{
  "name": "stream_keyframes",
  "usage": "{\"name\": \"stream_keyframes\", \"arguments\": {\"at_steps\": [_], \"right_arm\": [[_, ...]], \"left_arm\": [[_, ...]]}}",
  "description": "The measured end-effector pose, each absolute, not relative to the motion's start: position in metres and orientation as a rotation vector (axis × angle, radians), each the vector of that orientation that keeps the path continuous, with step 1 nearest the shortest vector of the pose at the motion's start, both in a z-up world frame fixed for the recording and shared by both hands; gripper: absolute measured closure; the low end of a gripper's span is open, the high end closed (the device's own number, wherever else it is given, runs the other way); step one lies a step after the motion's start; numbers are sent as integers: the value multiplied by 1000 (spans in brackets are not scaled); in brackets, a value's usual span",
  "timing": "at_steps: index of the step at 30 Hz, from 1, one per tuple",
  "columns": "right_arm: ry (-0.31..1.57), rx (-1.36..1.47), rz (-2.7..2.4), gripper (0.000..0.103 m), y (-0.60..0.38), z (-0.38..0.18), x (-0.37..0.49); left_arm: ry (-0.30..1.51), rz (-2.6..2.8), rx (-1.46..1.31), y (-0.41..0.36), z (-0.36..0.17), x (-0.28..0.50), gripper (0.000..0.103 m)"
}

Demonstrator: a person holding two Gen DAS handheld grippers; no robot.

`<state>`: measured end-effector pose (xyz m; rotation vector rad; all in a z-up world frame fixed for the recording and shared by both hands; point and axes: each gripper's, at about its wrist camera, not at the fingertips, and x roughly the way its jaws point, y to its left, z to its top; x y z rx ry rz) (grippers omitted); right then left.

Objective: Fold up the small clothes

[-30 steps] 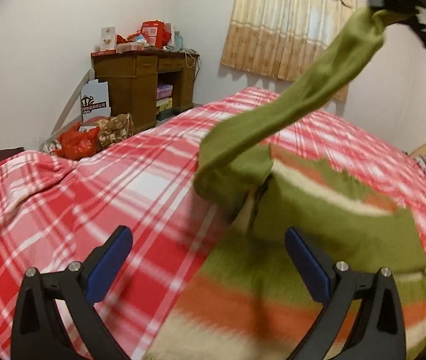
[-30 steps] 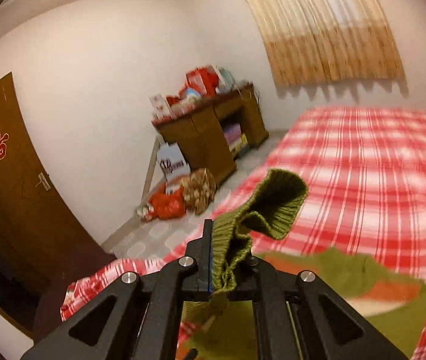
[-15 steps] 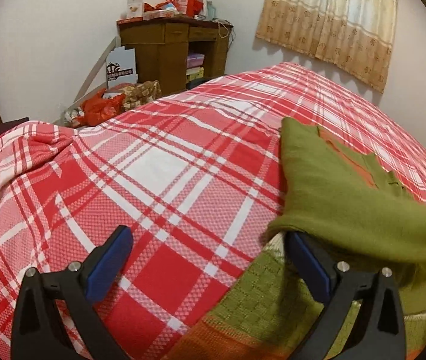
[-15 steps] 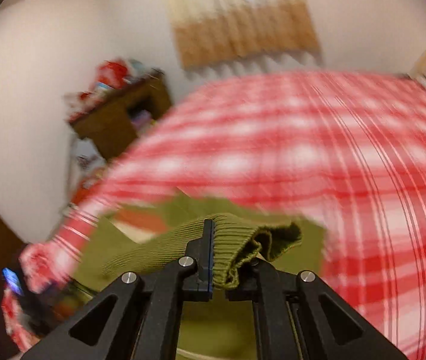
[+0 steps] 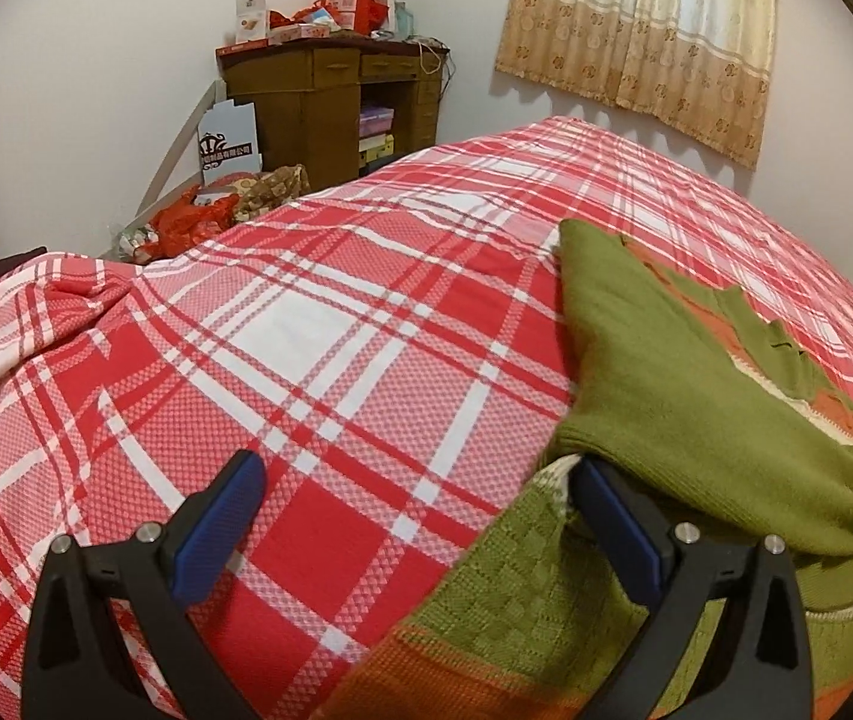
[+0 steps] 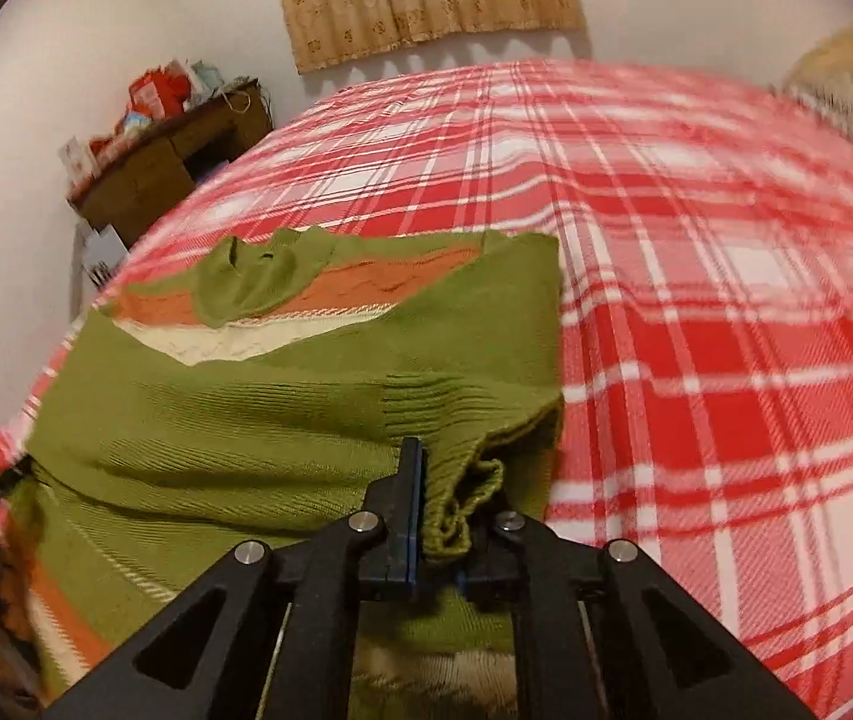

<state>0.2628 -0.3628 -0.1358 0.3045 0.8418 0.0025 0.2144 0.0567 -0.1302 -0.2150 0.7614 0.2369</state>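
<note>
A small green knitted sweater with orange and cream stripes lies on the red plaid bed; it also shows in the right wrist view. One green sleeve is folded across its body. My right gripper is shut on the sleeve's ribbed cuff, low over the sweater. My left gripper is open and empty, just above the bedspread at the sweater's left edge; its right finger sits under the folded sleeve's edge.
The red and white plaid bedspread covers the whole bed. A brown wooden desk with boxes on top stands by the far wall, with red bags on the floor beside it. A curtain hangs behind the bed.
My right gripper has carried the sleeve down from high in the air and laid it across the sweater's body. My left gripper has shifted a little to the left.
</note>
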Motion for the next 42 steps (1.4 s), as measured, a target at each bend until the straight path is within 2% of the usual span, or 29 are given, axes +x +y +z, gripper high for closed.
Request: {"name": "stream_keyframes", "arguments": {"at_steps": [2, 4, 6, 11, 18, 21, 24, 25, 28, 34, 39, 42], "right_arm": [[847, 360, -1, 94, -367, -130, 248], [825, 354, -61, 84, -373, -121, 232], [782, 298, -206, 79, -378, -108, 215], [693, 229, -207, 79, -366, -81, 203], [712, 135, -48, 79, -315, -79, 243], [758, 142, -61, 79, -312, -99, 263], [847, 215, -68, 79, -321, -135, 275], [796, 223, -56, 79, -323, -137, 272], [786, 282, -23, 77, -331, -139, 270], [776, 310, -11, 77, -333, -139, 270], [798, 248, -24, 76, -318, -123, 245], [881, 117, -20, 56, -300, -136, 221]], "left_arm": [[757, 231, -216, 55, -131, 212, 0], [746, 224, -223, 55, -130, 209, 0], [745, 218, -233, 57, -129, 207, 0], [737, 229, -181, 55, -123, 191, 1], [525, 170, -38, 27, -70, 168, 0], [566, 206, 41, 6, -64, 205, 0], [666, 224, 124, -9, -89, 238, 0], [688, 234, 148, -10, -97, 243, 0], [767, 239, 178, -10, -121, 254, 0], [791, 209, 109, -2, -120, 253, 0], [747, 182, 159, -2, -110, 229, 0], [743, 171, 166, 5, -108, 208, 0]]}}
